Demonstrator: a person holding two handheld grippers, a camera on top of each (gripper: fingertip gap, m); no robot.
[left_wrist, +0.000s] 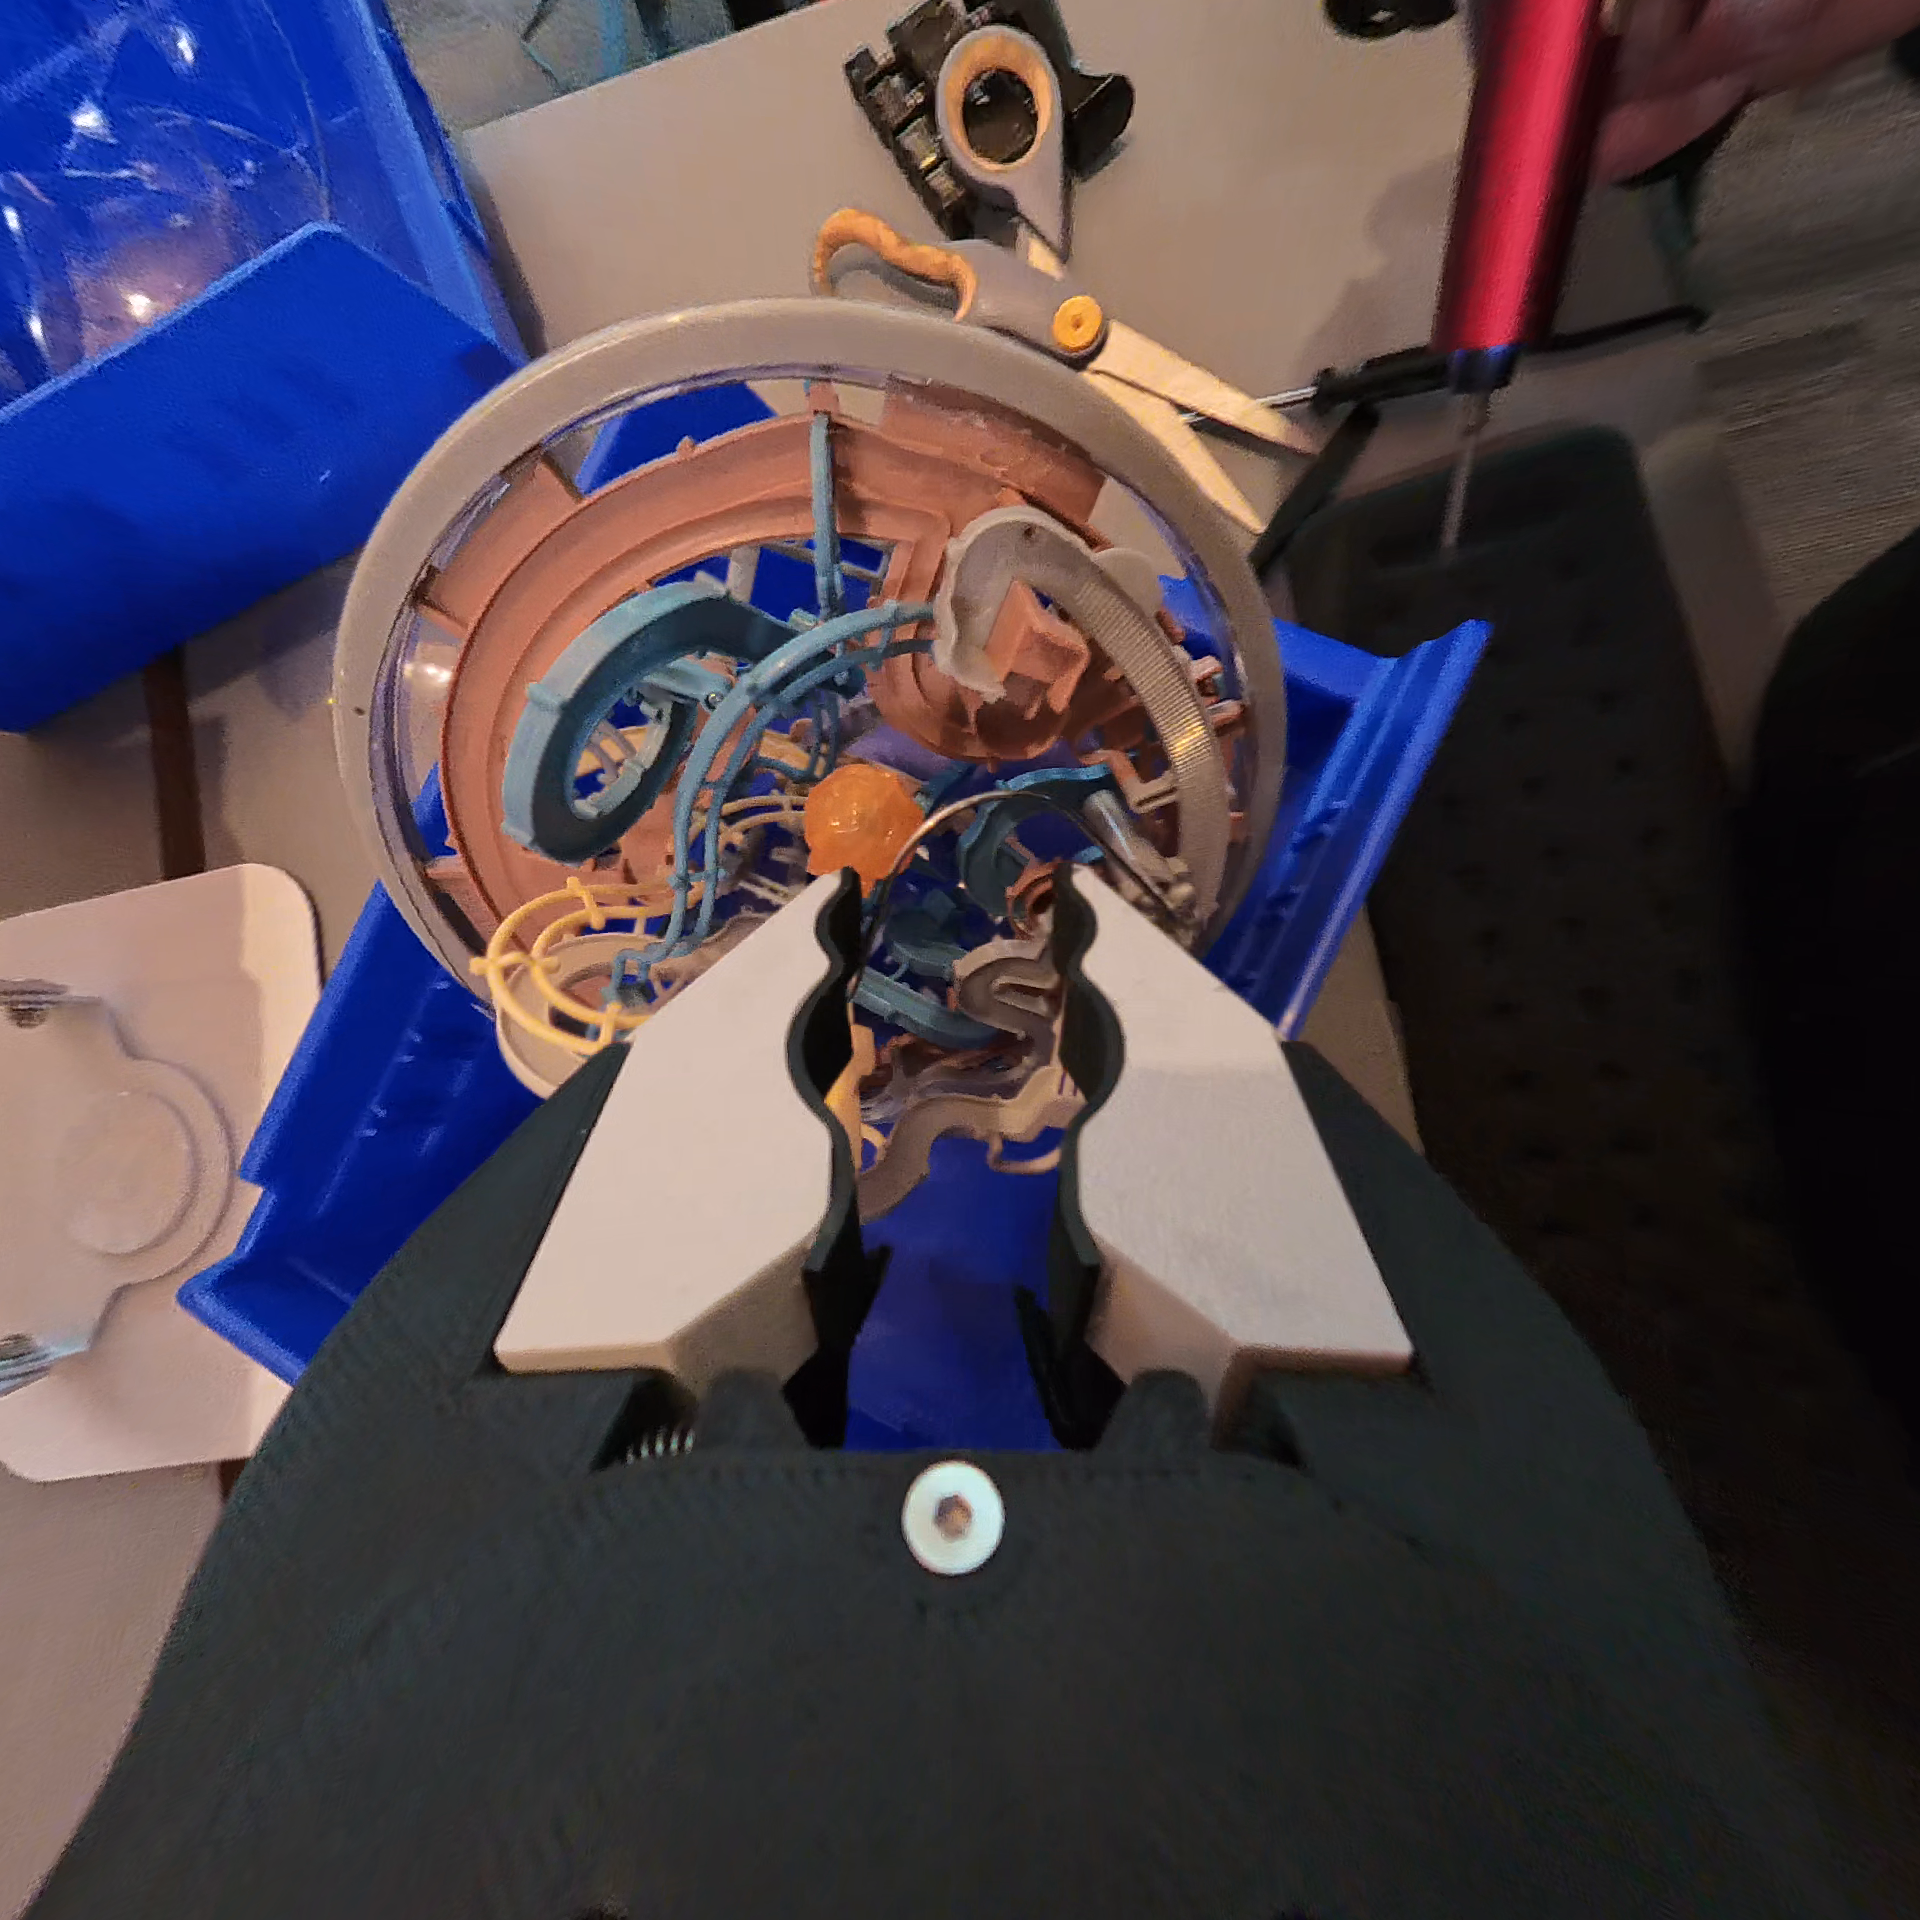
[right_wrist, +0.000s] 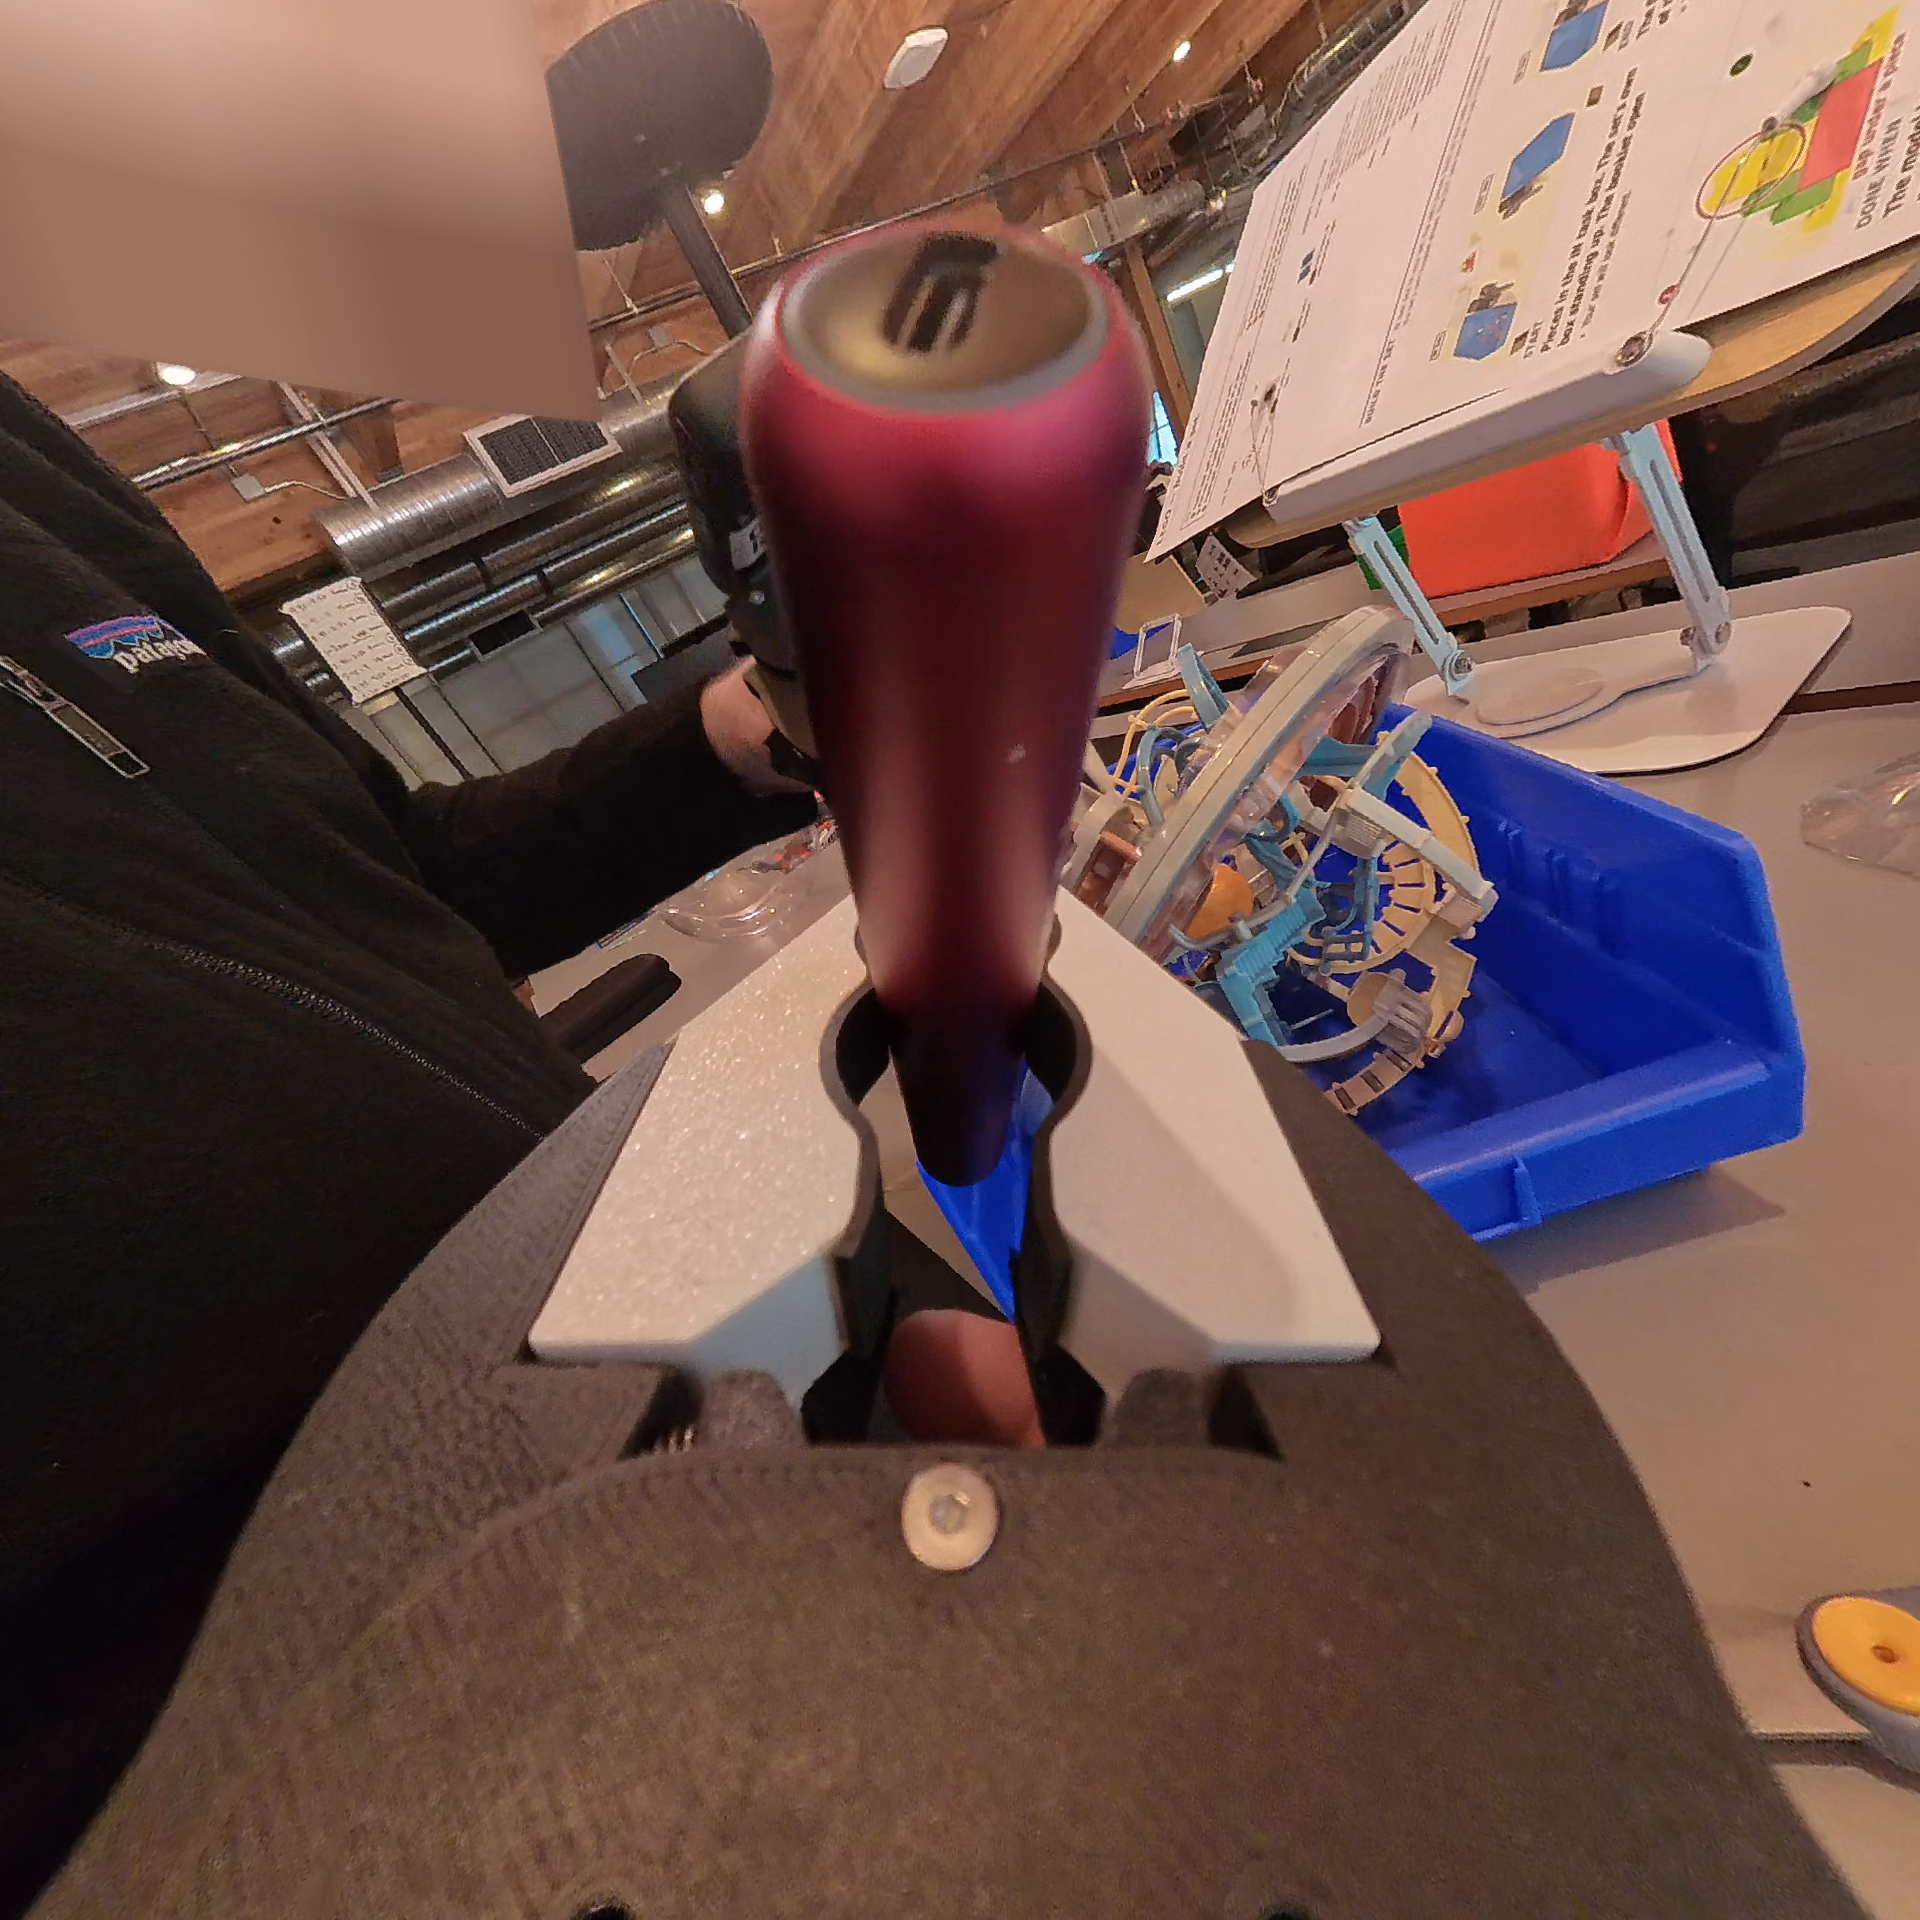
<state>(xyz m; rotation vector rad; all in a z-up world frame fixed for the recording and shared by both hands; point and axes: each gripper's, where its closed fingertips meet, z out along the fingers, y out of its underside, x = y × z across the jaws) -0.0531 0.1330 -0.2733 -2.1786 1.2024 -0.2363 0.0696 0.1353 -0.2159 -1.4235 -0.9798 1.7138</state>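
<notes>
A half-open maze ball (left_wrist: 790, 644), with a grey ring and brown, blue and yellow tracks around an orange ball (left_wrist: 857, 821), stands on edge in a blue bin (left_wrist: 1340, 790). My left gripper (left_wrist: 956, 904) is closed on the maze's lower inner tracks, with a grey wavy track between the fingers. My right gripper (right_wrist: 956, 935) is shut on a red screwdriver (right_wrist: 935, 644), whose handle end points up at the camera. The screwdriver also shows at the upper right of the left wrist view (left_wrist: 1517, 177), above and right of the maze. The maze (right_wrist: 1278, 852) and bin (right_wrist: 1621, 997) lie just right of my right gripper.
Grey scissors (left_wrist: 1075, 322) with an orange pivot lie behind the maze. A second blue bin (left_wrist: 208, 436) holds a clear dome (left_wrist: 135, 156). A document stand (right_wrist: 1662, 665) carries a printed sheet (right_wrist: 1558, 208). A person in black fleece (right_wrist: 208, 883) is at the left. There is about 15 cm between the tips of the two grippers.
</notes>
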